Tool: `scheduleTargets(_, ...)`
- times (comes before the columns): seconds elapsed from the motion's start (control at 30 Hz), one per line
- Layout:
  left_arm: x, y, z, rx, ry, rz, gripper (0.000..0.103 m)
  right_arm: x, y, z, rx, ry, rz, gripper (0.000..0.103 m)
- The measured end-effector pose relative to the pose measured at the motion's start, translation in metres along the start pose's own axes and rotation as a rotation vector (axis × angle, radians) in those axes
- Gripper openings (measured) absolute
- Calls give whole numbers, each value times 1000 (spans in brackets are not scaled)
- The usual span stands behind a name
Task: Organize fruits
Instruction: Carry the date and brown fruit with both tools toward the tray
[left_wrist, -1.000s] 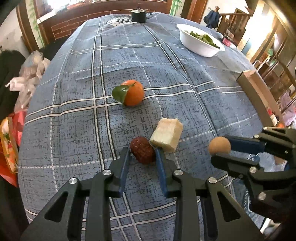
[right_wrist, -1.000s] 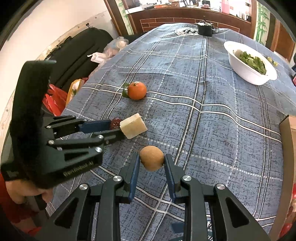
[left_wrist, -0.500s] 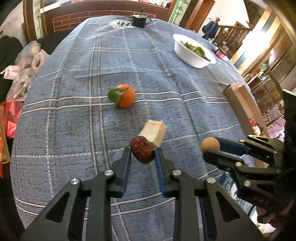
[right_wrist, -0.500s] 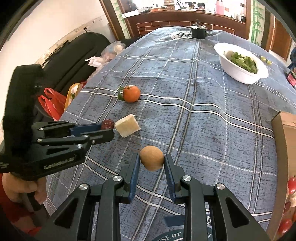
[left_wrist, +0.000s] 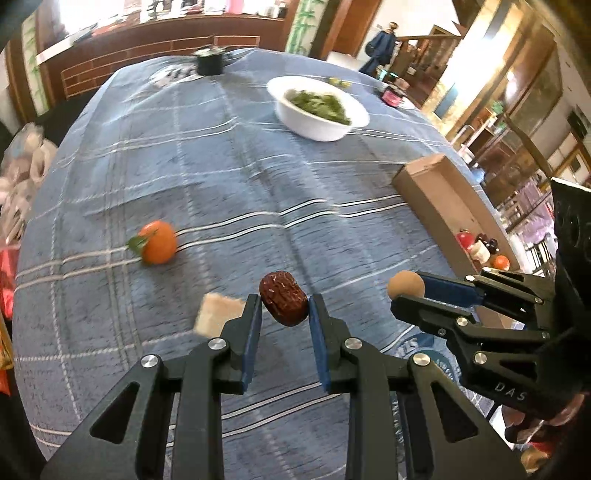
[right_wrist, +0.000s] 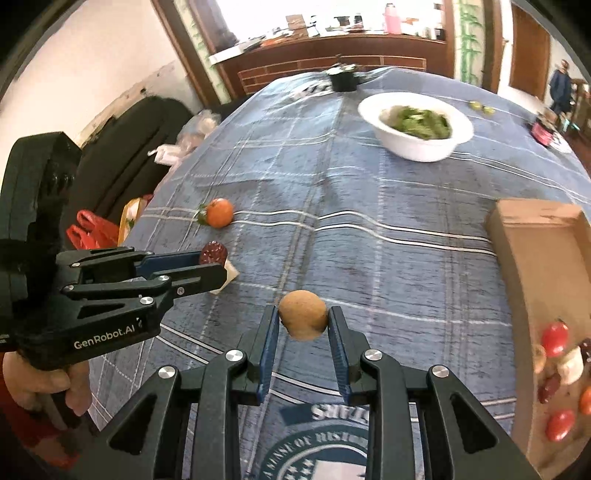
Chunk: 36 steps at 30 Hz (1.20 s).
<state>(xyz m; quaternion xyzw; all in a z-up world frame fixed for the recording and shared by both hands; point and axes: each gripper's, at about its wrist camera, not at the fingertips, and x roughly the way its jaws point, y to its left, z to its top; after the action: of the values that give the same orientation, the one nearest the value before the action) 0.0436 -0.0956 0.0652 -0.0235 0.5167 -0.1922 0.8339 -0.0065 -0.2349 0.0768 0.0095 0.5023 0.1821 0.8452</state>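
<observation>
Two fruits are off the table at once, one per claw. The left gripper (left_wrist: 285, 309) pinches a wrinkled red date (left_wrist: 283, 302) between its blue pads; the right gripper (right_wrist: 302, 320) clamps a round brown fruit (right_wrist: 303, 319) near the fingertips. Both hang above the blue plaid tablecloth (right_wrist: 369, 258), well apart from the cardboard box (right_wrist: 535, 258) at the right, which holds small red and pale fruits. An orange (left_wrist: 158, 242) and a pale cube (left_wrist: 218, 312) lie on the cloth.

Risks, as judged:
- Round fruit held at the tips may roll out if the claw tilts.
- Date sits skewed; it may pivot and drop.
- Grippers ride close together; converging on the box may cause a collision.
</observation>
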Motion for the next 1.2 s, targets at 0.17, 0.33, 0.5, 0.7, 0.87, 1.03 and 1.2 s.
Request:
scheduleTargets(0.17,4,-23,7,43,5,-25,23,-18,-23,-6,46,-28,-19,28)
scheduleTargets(0.33,4,-38,11,58,-3,-73,23,-30,-41,-12,79,-46,-30,28)
scheduleTargets(0.5,4,-53,17,84,-3,-87,23,-40,-55,-15,105,-65,-35,28)
scheduleTargets(0.7,8,-75,23,120,-1,-96,23,-50,-72,-19,133,-80,-46,28)
scheduleTargets(0.87,13,-97,29,156,0,-107,23,-59,-89,-23,160,-96,-60,28)
scheduleTargets(1.03,20,-121,35,187,3,-126,23,-71,-110,-29,187,-107,-85,28)
scheduleTargets(1.2,27,-144,39,216,6,-146,23,-84,-136,-34,217,-118,-119,28)
